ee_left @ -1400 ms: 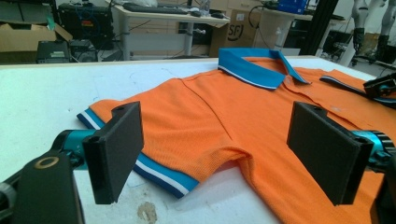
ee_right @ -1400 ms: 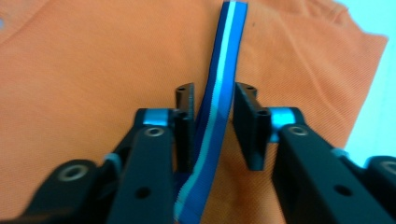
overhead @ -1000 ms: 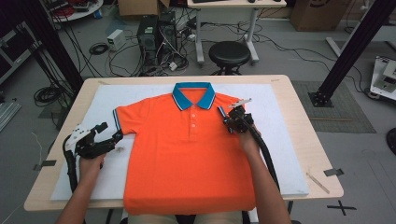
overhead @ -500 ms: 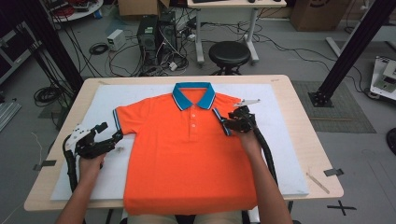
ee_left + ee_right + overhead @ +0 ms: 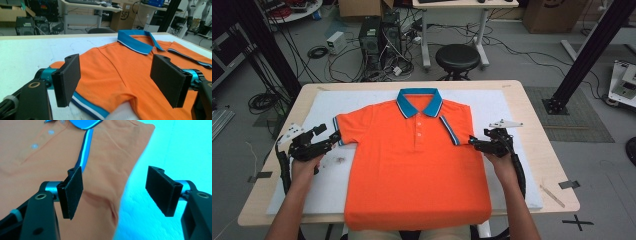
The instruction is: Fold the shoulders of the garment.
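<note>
Orange shirt (image 5: 417,165) lying flat, face up, mid-table on the white mat (image 5: 507,107), right sleeve folded in, left sleeve out. Left gripper (image 5: 333,136) wide, just closing slightly, nothing held; right gripper (image 5: 472,142) just opening, nothing between, at the shirt's right edge. Best to pinch the left sleeve hem low and square, then fold inward without dragging the body.

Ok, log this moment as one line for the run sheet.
shirt: flat on table, right sleeve folded in | left gripper: open at left sleeve | right gripper: just been opening, nothing between jaws
</note>
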`<state>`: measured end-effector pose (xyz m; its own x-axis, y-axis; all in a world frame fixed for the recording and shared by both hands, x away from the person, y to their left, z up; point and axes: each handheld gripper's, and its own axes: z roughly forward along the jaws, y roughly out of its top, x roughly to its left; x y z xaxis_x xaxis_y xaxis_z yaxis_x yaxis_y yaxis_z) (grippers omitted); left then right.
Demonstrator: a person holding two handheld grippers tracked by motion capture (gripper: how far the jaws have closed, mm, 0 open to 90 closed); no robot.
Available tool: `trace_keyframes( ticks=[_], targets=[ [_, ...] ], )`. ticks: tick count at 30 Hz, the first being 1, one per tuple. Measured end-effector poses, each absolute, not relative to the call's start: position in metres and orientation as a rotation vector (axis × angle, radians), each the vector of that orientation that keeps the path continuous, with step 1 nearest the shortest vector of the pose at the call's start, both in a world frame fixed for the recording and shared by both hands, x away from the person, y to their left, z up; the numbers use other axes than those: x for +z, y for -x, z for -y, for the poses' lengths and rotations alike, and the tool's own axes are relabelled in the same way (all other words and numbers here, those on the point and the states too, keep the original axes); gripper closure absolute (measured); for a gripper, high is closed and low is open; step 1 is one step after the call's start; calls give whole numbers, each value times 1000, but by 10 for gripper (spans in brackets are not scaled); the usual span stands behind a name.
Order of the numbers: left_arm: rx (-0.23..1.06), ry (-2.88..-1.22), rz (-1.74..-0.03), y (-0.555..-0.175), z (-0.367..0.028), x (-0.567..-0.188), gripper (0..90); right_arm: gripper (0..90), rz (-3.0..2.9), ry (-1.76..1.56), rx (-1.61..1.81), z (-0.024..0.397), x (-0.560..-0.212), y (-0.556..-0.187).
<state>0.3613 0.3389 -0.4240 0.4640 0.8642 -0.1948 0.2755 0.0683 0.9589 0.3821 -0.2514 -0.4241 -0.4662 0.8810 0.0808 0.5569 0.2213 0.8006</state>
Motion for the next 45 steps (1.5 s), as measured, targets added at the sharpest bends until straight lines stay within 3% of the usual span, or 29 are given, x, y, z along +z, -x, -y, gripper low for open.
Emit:
trace_keyframes(
  ticks=[6, 14, 16, 24, 28, 30, 31, 32, 34, 35, 45],
  targets=[
    [525, -1488, -1196, -391, -340, -410, 243, 290, -2133, -1271, 1117, 260, -430, -364],
    [579, -1628, -1453, -428, -330, -418, 284, 290, -2079, -1297, 1141, 269, -426, -361],
    [599, -1664, -1481, -432, -327, -422, 337, 290, -2078, -1302, 1137, 270, -426, -361],
    [648, -1765, -1598, -440, -317, -442, 364, 294, -2062, -1317, 1154, 275, -425, -360],
    [699, -1799, -1578, -437, -309, -448, 411, 295, -2060, -1321, 1153, 276, -426, -360],
    [696, -1813, -1567, -436, -306, -447, 490, 294, -2059, -1323, 1155, 276, -426, -360],
    [692, -1820, -1557, -435, -304, -447, 601, 294, -2056, -1327, 1154, 276, -426, -359],
    [687, -1832, -1539, -435, -302, -446, 601, 294, -2056, -1327, 1154, 276, -426, -359],
    [676, -1843, -1513, -434, -299, -446, 751, 295, -2055, -1328, 1155, 276, -426, -359],
    [675, -1836, -1512, -434, -298, -446, 782, 295, -2054, -1325, 1157, 276, -426, -359],
    [667, -1751, -1365, -429, -278, -429, 811, 294, -2045, -1334, 1160, 275, -426, -361]
  ],
)
